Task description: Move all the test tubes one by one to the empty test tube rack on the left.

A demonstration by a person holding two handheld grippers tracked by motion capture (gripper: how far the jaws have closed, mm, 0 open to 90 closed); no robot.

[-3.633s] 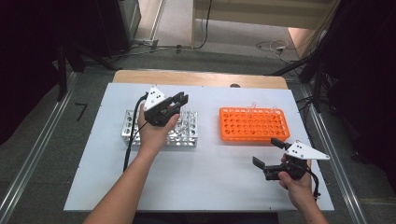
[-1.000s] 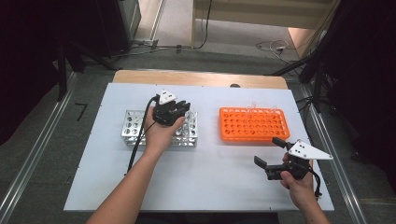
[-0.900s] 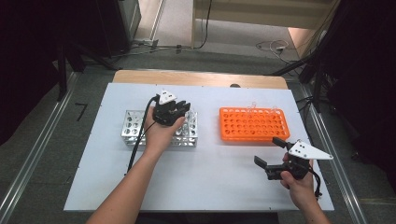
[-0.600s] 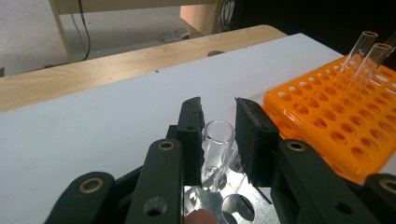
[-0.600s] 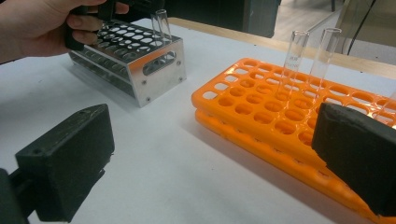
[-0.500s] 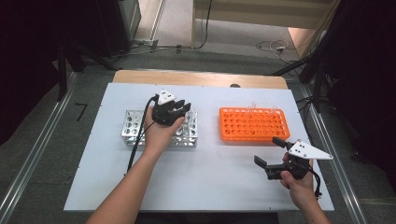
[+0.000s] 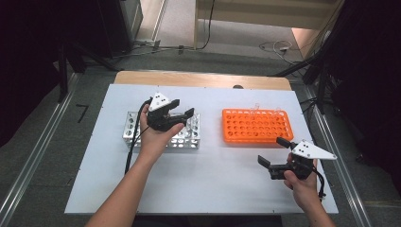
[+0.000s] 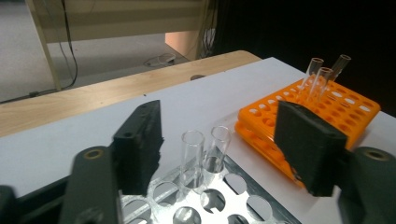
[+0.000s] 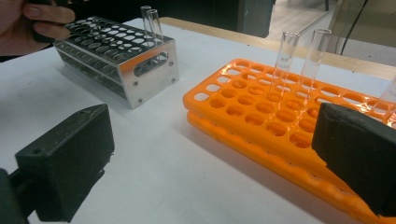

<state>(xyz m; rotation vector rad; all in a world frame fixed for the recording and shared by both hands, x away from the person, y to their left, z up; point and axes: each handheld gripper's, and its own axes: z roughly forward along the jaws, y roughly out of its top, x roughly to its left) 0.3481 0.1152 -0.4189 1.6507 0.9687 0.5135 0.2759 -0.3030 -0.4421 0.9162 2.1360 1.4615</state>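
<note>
Danger here, as I judge it, is for the two glass tubes (image 8: pixel 193 151) that stand in the far corner of the metal rack (image 7: pixel 130 135). They are thin and upright, and the left gripper (image 7: pixel 176 109) hovers just above them, so a careless push from one pad could tilt or break them. This gripper is wide apart, with a jaw on each side of the tubes, and it holds nothing. The right gripper (image 7: pixel 275 151) is also spread wide and empty, near the orange rack (image 7: pixel 255 127), where more tubes (image 9: pixel 299 53) stand at the far edge.
</note>
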